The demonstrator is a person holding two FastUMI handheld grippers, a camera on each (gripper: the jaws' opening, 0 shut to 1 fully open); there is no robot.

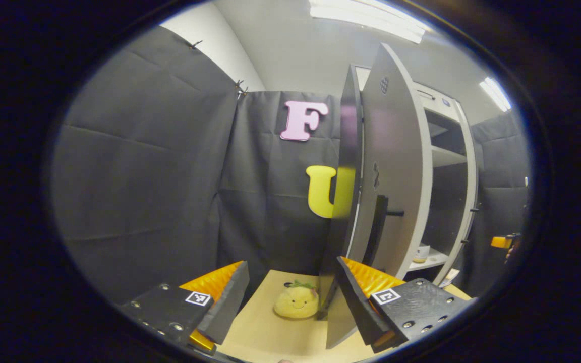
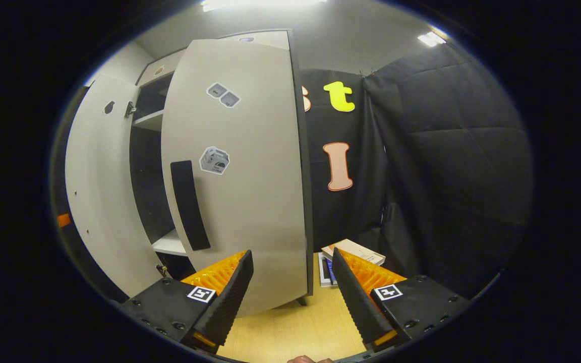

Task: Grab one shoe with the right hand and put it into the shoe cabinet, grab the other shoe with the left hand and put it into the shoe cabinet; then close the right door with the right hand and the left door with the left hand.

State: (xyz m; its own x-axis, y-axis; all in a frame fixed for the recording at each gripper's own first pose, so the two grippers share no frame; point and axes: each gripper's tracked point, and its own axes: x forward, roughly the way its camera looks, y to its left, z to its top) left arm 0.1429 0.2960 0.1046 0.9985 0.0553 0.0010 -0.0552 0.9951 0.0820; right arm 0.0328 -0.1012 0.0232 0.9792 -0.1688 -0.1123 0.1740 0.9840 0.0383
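I hold the right gripper with its jaws spread and nothing between them, level with the outer edge of the right door, which stands ajar with its dark handle facing me. In the left gripper view the left gripper is likewise released and empty, just beside the near edge of the left door, also swung open. Between the doors the shoe cabinet shows pale shelves; I cannot tell whether the shoes are inside, as the lower shelf is too dim and mostly hidden. Main risk, in my judgement: a finger catches the thin door edge instead of the flat face, so the push slips or swings the door wider. A soft yellow toy lies on the floor near the left door's foot and could jam its sweep. Books lie beyond the right door.
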